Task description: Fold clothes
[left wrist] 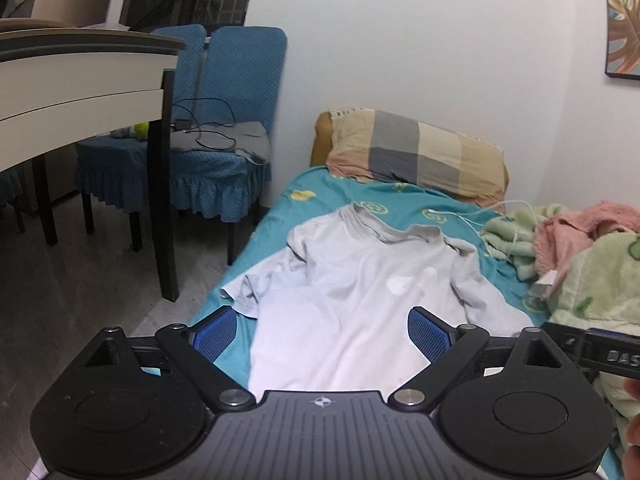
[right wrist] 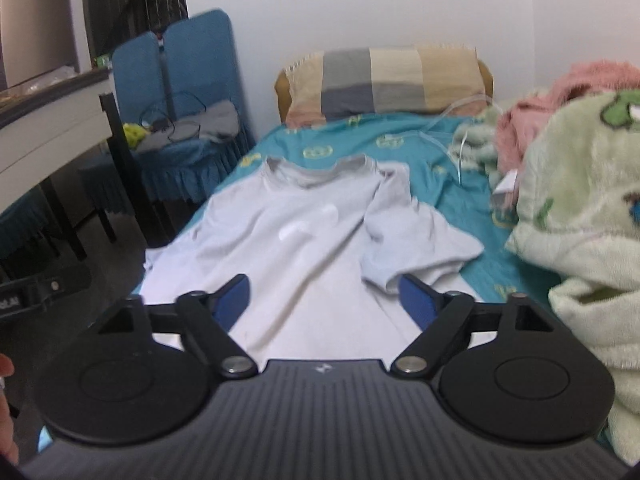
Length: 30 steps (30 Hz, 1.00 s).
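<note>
On the bed point(left wrist: 280, 216), a pale shirt point(left wrist: 360, 292) lies spread flat, sleeves out and no fold made, as the left gripper point(left wrist: 322, 330) and right gripper point(right wrist: 322, 300) hover above its hem, jaws wide open and empty.

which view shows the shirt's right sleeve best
The right wrist view: the right sleeve lies spread and unblocked beside the open right gripper. In the left wrist view the sleeve is bunched and narrower, behind the open left gripper.
</note>
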{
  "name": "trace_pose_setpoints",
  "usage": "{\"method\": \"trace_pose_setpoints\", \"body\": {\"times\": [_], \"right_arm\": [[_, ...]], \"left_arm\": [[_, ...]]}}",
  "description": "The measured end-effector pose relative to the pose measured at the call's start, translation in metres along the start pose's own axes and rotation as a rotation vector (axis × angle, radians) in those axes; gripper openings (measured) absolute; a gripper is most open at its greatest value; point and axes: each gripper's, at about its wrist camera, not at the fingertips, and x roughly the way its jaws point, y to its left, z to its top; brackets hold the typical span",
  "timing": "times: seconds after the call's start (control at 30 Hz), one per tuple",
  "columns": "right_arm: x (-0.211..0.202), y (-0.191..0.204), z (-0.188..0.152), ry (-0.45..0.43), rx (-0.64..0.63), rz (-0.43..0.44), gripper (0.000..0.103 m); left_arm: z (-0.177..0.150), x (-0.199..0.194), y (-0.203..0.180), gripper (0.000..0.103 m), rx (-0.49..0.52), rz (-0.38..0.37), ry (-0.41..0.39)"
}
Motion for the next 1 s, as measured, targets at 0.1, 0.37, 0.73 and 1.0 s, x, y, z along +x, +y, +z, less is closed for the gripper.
{"method": "trace_pose_setpoints", "body": {"times": [0.1,0.37,0.73,1.0], "right_arm": [[0.001,0.002,0.002,-0.013,0.010,0.004,0.090],[0.017,0.005,0.002,0.013,0.048,0.014,0.090],[0.022,0.006,-0.002,0.016,0.046,0.002,0.090],[0.020,-0.001,0.002,0.021,0.093,-0.023,0.090]], "left_arm": [[0.002,0.006,0.004,0.094,-0.019,0.001,0.009],[0.006,0.018,0.004,0.094,-0.018,-0.002,0.013],[0.001,0.032,0.010,0.094,-0.035,0.005,0.042],[0.000,0.040,0.034,0.094,-0.120,0.044,0.063]]}}
